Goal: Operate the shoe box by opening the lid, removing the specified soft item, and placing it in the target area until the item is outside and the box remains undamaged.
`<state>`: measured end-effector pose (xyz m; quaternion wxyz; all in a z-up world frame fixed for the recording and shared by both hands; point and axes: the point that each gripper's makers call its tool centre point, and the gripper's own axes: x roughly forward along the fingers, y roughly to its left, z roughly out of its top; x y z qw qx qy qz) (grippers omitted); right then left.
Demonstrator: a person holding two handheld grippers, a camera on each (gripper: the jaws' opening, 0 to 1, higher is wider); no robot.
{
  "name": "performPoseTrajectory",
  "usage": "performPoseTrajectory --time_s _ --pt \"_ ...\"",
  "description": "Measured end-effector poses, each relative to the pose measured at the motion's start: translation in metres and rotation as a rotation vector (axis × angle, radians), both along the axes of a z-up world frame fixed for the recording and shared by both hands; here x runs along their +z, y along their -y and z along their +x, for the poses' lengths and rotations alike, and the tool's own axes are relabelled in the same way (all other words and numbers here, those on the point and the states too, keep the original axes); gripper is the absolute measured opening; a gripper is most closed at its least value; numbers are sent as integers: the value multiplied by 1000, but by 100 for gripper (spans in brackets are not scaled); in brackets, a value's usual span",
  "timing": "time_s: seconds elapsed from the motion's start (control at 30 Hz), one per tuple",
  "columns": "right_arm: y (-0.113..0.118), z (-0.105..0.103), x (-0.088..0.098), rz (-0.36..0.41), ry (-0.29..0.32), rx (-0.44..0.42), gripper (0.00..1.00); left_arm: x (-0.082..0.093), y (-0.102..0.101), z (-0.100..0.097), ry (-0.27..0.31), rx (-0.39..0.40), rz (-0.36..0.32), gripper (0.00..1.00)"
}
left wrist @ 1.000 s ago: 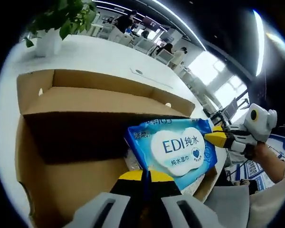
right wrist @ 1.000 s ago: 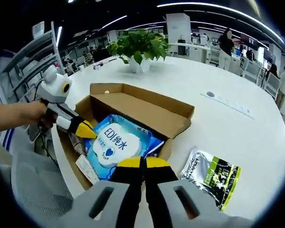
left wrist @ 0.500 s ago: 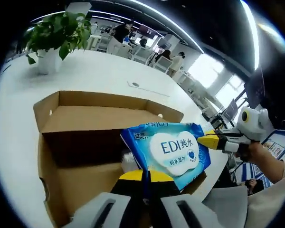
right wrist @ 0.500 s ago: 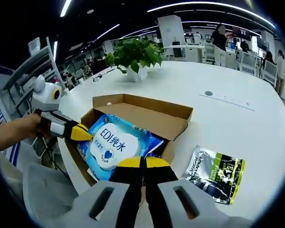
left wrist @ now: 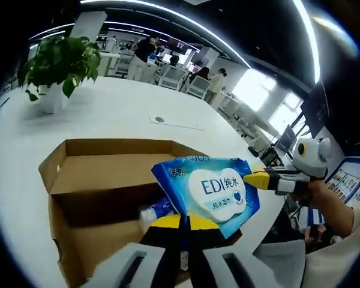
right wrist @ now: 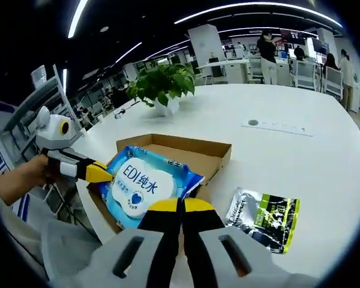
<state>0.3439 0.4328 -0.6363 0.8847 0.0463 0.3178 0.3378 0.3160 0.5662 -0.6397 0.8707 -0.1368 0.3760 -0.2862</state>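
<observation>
A blue wet-wipes pack with a white "EDI" label hangs above the open cardboard shoe box. My left gripper is shut on the pack's near edge. From the right, my right gripper pinches the opposite edge with its yellow tips. In the right gripper view the same pack sits over the box. There my right gripper is shut on it, and the left gripper grips its left side. Inside the box lies a pale wrapped item.
A silver and green pouch lies on the white table right of the box. A potted plant stands behind the box, also the potted plant. A flat strip lies farther back. People and desks fill the background.
Both grippers have lifted the wipes pack higher, from low in the box to above its rim. Both cameras rose with it, so the box looks smaller.
</observation>
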Motion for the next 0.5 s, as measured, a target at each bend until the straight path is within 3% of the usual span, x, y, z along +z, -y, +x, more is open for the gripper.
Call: performPoseTrajectory --time_s 0.5 --pt "52 8 9 10 -3 -91 0 4 50 15 8 -60 -10 0"
